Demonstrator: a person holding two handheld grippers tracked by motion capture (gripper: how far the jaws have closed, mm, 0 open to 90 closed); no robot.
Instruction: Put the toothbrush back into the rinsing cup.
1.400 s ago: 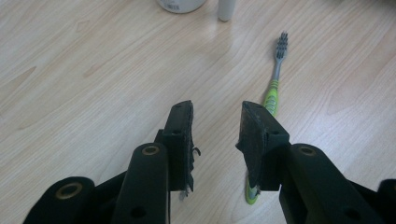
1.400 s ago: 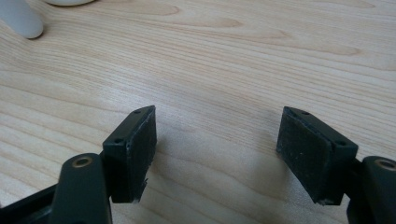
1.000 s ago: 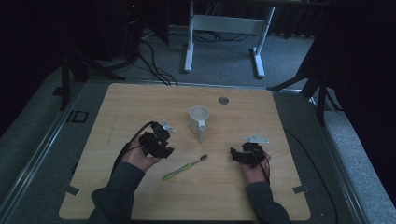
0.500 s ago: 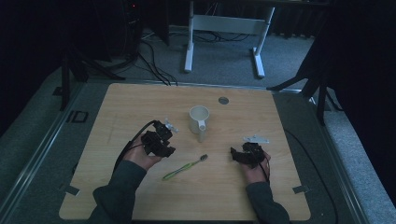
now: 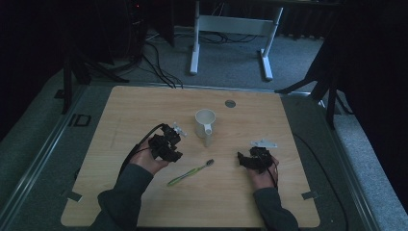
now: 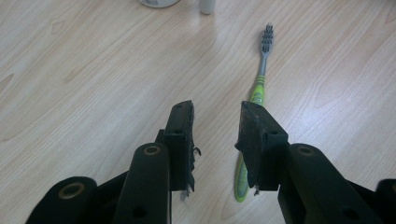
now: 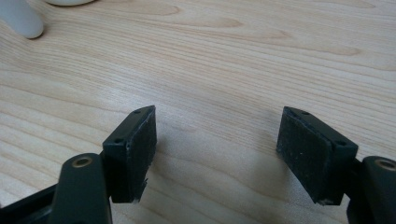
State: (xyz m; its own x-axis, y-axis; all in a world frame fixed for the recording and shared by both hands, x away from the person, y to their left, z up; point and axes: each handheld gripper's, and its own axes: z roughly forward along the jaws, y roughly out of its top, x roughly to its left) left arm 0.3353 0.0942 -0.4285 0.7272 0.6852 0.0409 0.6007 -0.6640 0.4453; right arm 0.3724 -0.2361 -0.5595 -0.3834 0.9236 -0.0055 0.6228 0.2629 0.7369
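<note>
Both forearms come in from the bottom of the high view, sleeves dark. The left hand [image 5: 146, 161] holds the left gripper [image 5: 169, 139] angled up and to the right; its jaws stand a narrow gap apart, nothing between them. The right hand [image 5: 262, 172] holds the right gripper [image 5: 246, 160] low over the table, jaws spread wide and empty.

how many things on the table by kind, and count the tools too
mug: 1
toothbrush: 1
round grey disc: 1
tools, left tool and right tool: 2
total: 5
</note>
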